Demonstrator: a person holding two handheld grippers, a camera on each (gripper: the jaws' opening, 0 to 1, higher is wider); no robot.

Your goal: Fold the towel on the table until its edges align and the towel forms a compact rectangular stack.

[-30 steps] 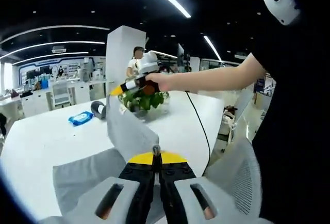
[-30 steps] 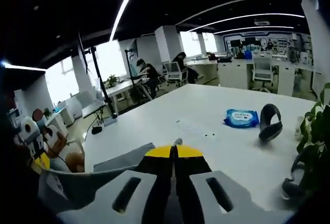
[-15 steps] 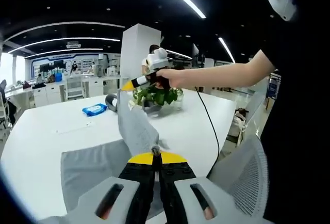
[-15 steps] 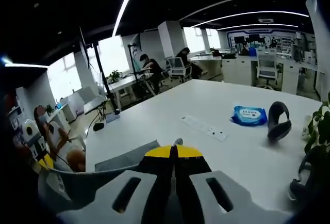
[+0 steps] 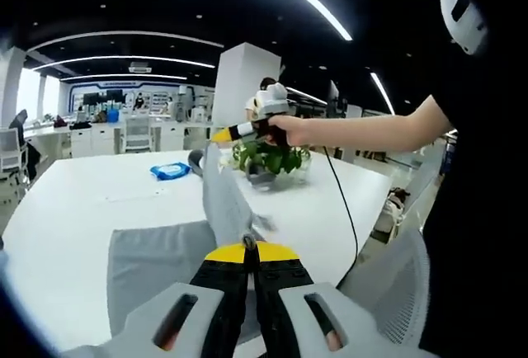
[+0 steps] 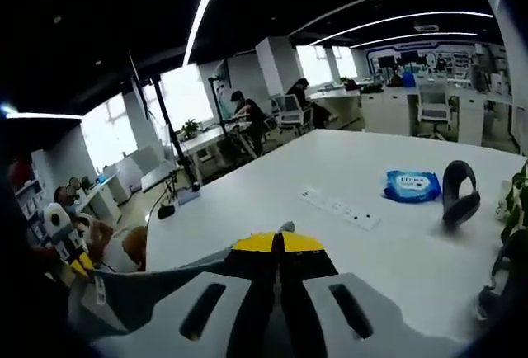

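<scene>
Grey towel (image 5: 165, 259): part flat on white worktop (image 5: 66, 209), near edge lifted off worktop between both tools.
Left tool (image 5: 249, 244): jaws clenched on towel corner, above flat part of towel.
Right tool (image 5: 216, 136): in person's hand (image 5: 285, 129), raised above towel, clamping other corner; cloth hangs taut from tip to left tool.
Potted plant (image 5: 268, 160): on worktop beyond towel, just behind right tool.
Blue wipes pack (image 5: 172, 170): far side of towel.
Black headphones (image 6: 459, 197): beside wipes pack.
White power strip (image 6: 340, 206): on worktop between towel and wipes pack.
</scene>
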